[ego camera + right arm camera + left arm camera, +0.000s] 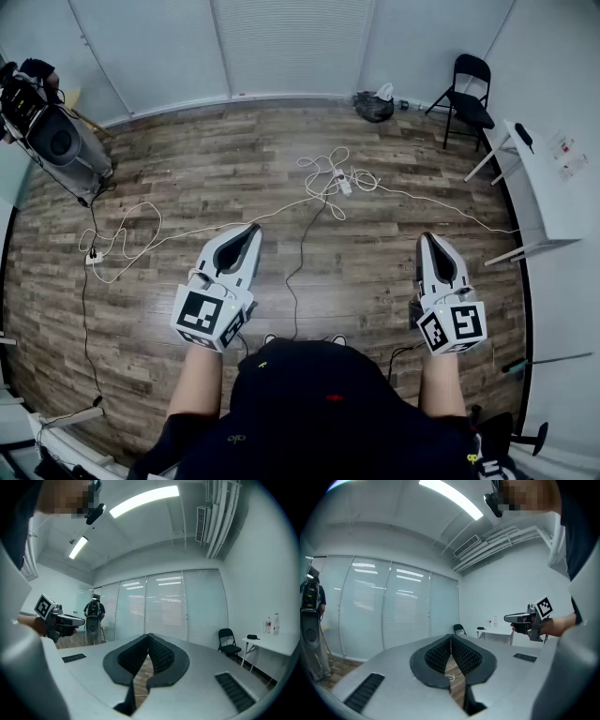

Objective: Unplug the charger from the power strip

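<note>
A white power strip [343, 184] lies on the wooden floor far ahead, in a tangle of white cables [323, 169]. The charger on it is too small to make out. I hold both grippers level at waist height, well short of the strip. My left gripper [251, 228] is shut with nothing in it; its pad tips [451, 637] meet, and a bit of white cable [452, 676] shows on the floor through the gap below them. My right gripper [429, 236] is also shut and empty, its pad tips [149, 635] touching.
A long white cable runs left to a small white plug block [91, 255]. A grey machine on a stand [56, 141] is at the far left. A black folding chair [467, 89], a black bag [373, 106] and a white table [548, 183] stand at the right.
</note>
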Demonstrator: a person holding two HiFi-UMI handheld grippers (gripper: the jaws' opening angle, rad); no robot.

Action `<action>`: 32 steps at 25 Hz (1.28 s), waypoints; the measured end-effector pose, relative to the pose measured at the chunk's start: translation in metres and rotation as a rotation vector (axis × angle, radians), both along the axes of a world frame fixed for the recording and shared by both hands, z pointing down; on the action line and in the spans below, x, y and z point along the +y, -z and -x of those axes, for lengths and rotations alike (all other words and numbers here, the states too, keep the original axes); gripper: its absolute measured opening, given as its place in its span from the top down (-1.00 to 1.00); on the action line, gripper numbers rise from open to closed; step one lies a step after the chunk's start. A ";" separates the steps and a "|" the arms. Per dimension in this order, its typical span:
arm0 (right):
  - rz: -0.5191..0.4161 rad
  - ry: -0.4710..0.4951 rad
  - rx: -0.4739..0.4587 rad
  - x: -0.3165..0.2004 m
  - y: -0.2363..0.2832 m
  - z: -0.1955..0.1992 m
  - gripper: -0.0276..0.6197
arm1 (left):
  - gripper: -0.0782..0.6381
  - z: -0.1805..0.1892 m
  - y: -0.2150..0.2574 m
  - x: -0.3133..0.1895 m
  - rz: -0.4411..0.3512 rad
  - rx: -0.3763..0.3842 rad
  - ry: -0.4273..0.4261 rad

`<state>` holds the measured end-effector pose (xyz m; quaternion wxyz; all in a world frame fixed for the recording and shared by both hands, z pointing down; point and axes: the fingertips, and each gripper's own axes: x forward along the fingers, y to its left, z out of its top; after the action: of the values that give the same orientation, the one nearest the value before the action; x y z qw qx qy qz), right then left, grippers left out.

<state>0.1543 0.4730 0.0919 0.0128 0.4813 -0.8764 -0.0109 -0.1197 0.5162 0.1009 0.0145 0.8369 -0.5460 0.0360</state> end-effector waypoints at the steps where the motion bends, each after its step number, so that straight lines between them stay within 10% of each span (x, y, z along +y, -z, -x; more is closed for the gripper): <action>1: 0.001 -0.001 0.000 0.000 -0.001 0.001 0.85 | 0.72 0.000 -0.001 0.001 0.003 0.001 -0.001; 32: 0.052 -0.031 0.061 0.055 -0.029 0.116 0.84 | 0.72 0.092 -0.052 0.042 0.066 0.017 -0.121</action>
<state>0.0378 0.5276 0.1209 0.0520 0.4939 -0.8680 -0.0025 -0.2117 0.5583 0.1527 0.0447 0.8678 -0.4927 0.0478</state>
